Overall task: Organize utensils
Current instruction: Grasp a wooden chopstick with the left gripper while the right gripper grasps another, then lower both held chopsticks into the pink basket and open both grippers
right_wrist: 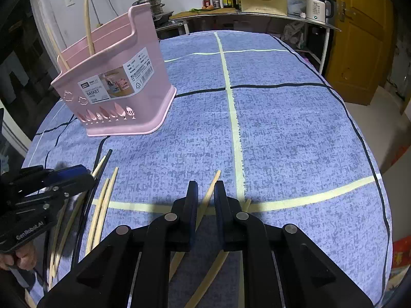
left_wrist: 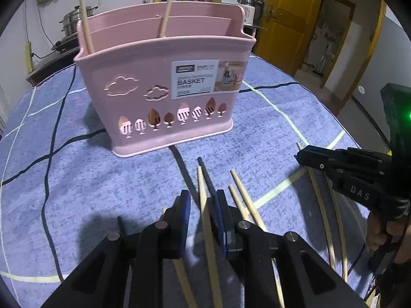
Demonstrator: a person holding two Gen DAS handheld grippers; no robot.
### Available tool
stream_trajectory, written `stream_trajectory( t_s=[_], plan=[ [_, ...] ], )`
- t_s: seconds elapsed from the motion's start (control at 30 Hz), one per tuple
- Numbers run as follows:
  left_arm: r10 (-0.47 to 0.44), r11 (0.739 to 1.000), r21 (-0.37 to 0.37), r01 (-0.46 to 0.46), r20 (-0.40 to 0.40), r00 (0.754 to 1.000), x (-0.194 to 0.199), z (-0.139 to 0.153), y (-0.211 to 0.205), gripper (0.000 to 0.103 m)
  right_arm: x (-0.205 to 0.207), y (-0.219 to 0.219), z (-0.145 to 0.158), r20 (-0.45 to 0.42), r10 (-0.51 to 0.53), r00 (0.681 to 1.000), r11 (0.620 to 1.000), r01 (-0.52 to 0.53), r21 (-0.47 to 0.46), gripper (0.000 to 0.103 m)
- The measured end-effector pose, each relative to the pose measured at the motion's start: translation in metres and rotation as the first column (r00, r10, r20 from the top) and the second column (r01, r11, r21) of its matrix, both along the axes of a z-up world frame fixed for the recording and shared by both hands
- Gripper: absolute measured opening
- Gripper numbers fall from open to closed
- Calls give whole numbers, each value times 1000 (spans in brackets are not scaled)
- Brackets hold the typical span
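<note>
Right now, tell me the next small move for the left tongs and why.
Probably close the left tongs fully on the pale chopstick and dark chopstick between the fingers, then lift. Both lie on the blue tablecloth with a gap visible beside them, and the pink basket stands just ahead, two chopsticks already inside.

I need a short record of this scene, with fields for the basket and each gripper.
basket: pink basket, upright on blue cloth, two chopsticks standing inside
left gripper: open, one wooden chopstick and one dark chopstick between its jaws
right gripper: open, one pale chopstick between its jaws
loose: other chopsticks lying on the cloth
</note>
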State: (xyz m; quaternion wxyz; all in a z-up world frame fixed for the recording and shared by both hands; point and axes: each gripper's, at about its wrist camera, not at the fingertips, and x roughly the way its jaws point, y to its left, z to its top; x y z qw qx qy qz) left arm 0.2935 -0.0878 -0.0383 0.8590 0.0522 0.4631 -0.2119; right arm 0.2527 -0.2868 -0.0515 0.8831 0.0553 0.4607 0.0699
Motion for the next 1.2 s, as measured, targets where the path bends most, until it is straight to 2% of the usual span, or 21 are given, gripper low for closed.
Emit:
stream_trajectory(
  t_s=[0.1,0.23,0.47,0.6,0.63,0.77,0.97,1.2],
  plan=[
    [-15,998,54,16,-10,1000,0,-6,-2,20,0,0,0,1,1,1000,1000,-1,-2,13],
    [-26,994,105,24,20,999,1,-6,-13,20,0,1,0,3,2,1000,1000,-2,-11,13],
    [-15,992,128,13,20,1000,12,-7,-22,19,3,4,-1,3,2,1000,999,-2,-37,10],
    [-33,989,146,30,16,999,15,-7,-30,6,5,3,-1,4,0,1000,999,0,-33,8],
    [-33,989,147,30,16,999,16,-8,-32,6,5,3,-1,2,0,1000,1000,0,-29,8],
    [-27,995,94,26,7,1000,17,-4,-33,6,7,1,5,13,4,1000,1000,-4,-9,7],
    [-9,999,49,6,68,998,9,28,-20,5,-1,0,32,75,18,997,1000,-20,24,7],
    [11,1000,-21,-8,185,983,-8,93,-3,5,-17,4,81,189,39,981,998,-49,50,5]
  ],
)
